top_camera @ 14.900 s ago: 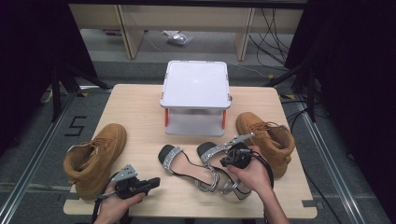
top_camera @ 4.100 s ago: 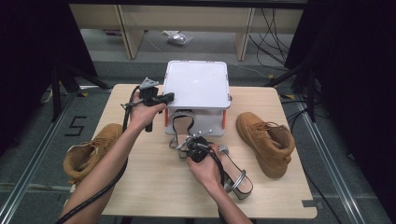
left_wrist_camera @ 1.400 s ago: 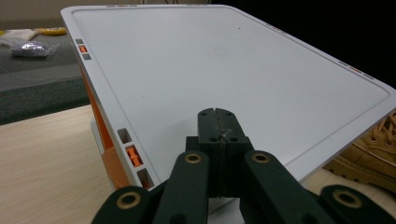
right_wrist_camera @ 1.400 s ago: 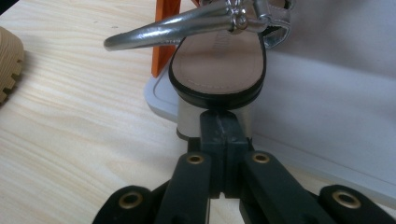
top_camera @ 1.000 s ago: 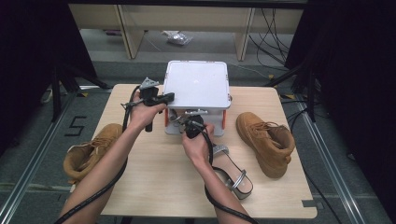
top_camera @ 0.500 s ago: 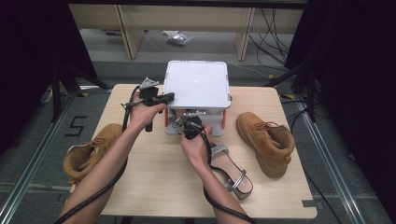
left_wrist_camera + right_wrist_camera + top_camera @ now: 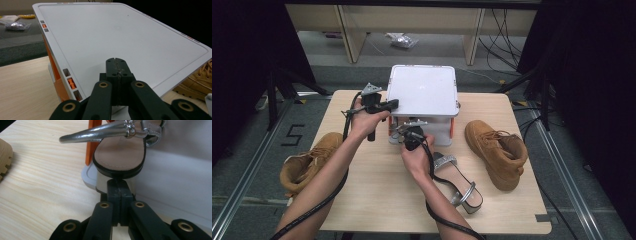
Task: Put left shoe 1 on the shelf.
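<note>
Your left gripper (image 7: 393,104) sits at the left edge of the white square plastic storage box w/ orange corner posts (image 7: 424,92), jaws clenched tight together w/ nothing between them; in the left gripper view the closed tips (image 7: 117,65) lie over the box's flat white lid (image 7: 120,37), near its front-left rim. Can't tell if they press on the lid or just hover on it.

Your right gripper (image 7: 408,131) is just in front of the box, at its lower front-left side. Jaws shut, pad to pad; in the right gripper view the tips (image 7: 119,183) butt up against the block heel of a silver strappy sandal w/ tan insole (image 7: 120,157). Nothing's pinched between the jaws – they only meet the heel end. That sandal lies heel-out at the box's base, next to an orange post (image 7: 92,152).

2nd silver sandal (image 7: 458,182) lies on the light wood table (image 7: 377,200) in front of the box, a bit right. One tan suede lace-up boot (image 7: 498,152) is right of the box, the other tan boot (image 7: 309,161) well to its front-left, at the table edge.
</note>
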Tool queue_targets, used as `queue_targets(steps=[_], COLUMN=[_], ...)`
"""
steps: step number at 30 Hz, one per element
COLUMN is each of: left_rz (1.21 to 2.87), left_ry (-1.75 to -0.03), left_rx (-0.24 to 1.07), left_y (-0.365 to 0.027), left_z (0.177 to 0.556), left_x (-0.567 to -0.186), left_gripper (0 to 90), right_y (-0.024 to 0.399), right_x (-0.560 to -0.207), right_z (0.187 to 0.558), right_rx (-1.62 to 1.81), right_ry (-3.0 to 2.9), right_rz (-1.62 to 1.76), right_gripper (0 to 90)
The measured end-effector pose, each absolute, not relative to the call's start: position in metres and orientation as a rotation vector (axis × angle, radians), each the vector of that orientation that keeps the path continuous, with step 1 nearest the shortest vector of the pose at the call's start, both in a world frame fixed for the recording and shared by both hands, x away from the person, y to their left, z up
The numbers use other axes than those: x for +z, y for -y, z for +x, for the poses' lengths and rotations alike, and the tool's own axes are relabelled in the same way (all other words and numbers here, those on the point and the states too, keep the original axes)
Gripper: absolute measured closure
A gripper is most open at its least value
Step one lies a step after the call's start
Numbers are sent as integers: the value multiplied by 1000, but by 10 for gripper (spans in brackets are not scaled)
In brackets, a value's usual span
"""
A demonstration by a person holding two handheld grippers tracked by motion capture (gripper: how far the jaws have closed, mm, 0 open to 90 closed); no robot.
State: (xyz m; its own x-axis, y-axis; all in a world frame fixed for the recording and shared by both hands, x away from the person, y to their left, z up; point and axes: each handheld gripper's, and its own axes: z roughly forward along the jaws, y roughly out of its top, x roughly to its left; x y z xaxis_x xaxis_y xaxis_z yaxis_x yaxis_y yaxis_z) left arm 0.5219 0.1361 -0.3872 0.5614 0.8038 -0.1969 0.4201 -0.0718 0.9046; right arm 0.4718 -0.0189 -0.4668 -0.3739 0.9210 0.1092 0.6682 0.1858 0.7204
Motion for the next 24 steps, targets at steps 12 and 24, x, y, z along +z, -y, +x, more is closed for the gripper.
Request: queue_targets(steps=[12, 24], left_rz=[1695, 1693], left_ry=[-1029, -1033], left_rx=[433, 430], left_y=[-136, -136], left_z=[522, 522], left_x=[-387, -387], left_gripper=[898, 897], right_y=[21, 13], right_x=[-470, -480], right_z=[472, 475], right_rx=[962, 967], right_ry=[-2101, -2108], right_rz=[1482, 1478], right_gripper=[900, 900])
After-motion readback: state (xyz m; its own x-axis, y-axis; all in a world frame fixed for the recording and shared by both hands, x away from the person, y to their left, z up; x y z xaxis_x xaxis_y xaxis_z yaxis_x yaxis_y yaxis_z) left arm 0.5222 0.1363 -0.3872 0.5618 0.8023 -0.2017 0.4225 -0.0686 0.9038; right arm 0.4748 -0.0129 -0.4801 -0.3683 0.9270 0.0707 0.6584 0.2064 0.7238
